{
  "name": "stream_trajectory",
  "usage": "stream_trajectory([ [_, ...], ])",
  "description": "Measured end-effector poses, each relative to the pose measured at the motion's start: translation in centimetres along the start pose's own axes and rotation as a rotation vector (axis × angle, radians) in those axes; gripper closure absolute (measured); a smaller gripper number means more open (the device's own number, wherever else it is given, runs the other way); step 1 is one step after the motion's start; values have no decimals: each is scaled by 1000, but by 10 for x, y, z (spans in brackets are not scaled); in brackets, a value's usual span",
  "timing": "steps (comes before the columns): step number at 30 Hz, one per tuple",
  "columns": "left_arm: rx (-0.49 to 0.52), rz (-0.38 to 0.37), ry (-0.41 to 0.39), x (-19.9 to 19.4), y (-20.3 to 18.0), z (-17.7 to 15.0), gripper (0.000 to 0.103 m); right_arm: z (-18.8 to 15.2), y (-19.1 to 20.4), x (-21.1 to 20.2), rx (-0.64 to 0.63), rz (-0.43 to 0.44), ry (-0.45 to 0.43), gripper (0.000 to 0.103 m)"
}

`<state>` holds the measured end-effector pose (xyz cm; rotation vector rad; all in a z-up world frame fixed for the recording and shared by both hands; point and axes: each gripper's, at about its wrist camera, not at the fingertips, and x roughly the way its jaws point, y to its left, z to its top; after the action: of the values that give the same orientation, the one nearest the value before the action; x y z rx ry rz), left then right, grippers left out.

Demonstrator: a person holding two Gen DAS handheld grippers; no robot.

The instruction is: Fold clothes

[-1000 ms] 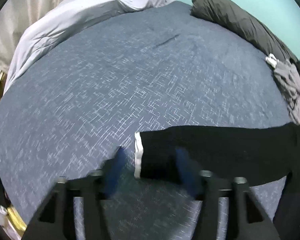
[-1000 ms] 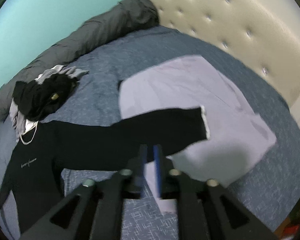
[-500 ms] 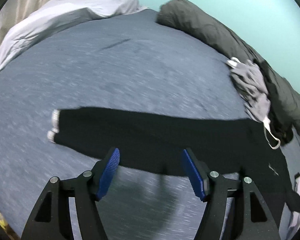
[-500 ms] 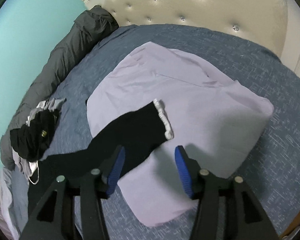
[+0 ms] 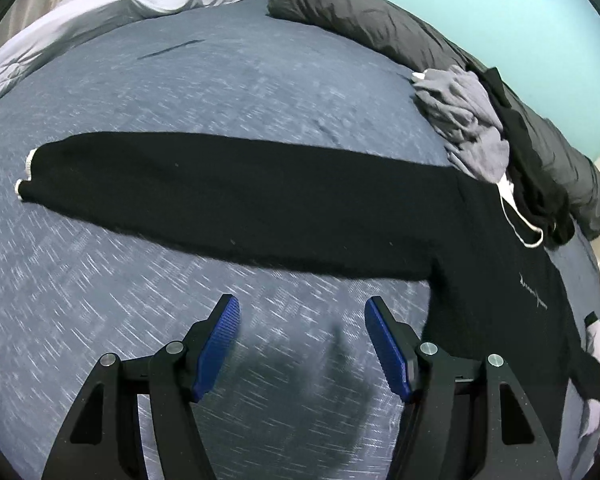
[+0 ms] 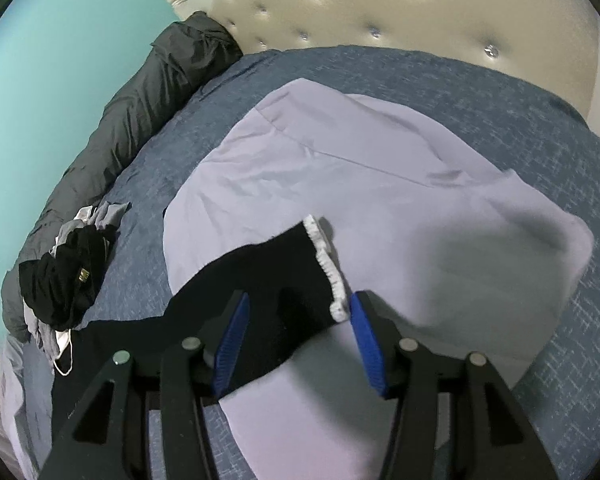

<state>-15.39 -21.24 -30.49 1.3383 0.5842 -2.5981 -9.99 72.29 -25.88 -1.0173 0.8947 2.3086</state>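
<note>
Moved since earlier frames: left claw (image 5: 302, 312) drawn back off the left sleeve, now spread over bare blue patterned bed cover (image 5: 180, 92), nothing between its pads. Right claw (image 6: 296, 312): jaws just closing slightly, spread around the white-cuffed right sleeve, not pinching. Black long-sleeved sweater (image 5: 260, 200): flat on bed, right cuff on lavender pillow (image 6: 400, 200).

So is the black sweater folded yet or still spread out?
Spread out. The black sweater lies flat on the bed, one sleeve stretched straight sideways.
</note>
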Motion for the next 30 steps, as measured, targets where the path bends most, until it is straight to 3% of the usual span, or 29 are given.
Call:
stream_trajectory([
  [4, 8, -9, -6, 2, -6, -12, 34, -4, 7, 1, -46, -15, -7, 86],
  [6, 13, -12, -14, 2, -10, -17, 34, -7, 13, 0, -78, -15, -14, 93],
  [10, 64, -12, -47, -3, -16, -25, 34, -11, 35, -10, -158, 3, -44, 95],
  [16, 102, -27, -65, -7, -18, -34, 34, -15, 91, -33, -247, 98, -62, 95],
  [23, 116, -91, -56, -12, -20, -37, 34, -35, 188, -62, -355, 251, -62, 95],
  [30, 142, -134, -69, -24, -22, -42, 34, -83, 290, -84, -470, 421, -18, 95],
])
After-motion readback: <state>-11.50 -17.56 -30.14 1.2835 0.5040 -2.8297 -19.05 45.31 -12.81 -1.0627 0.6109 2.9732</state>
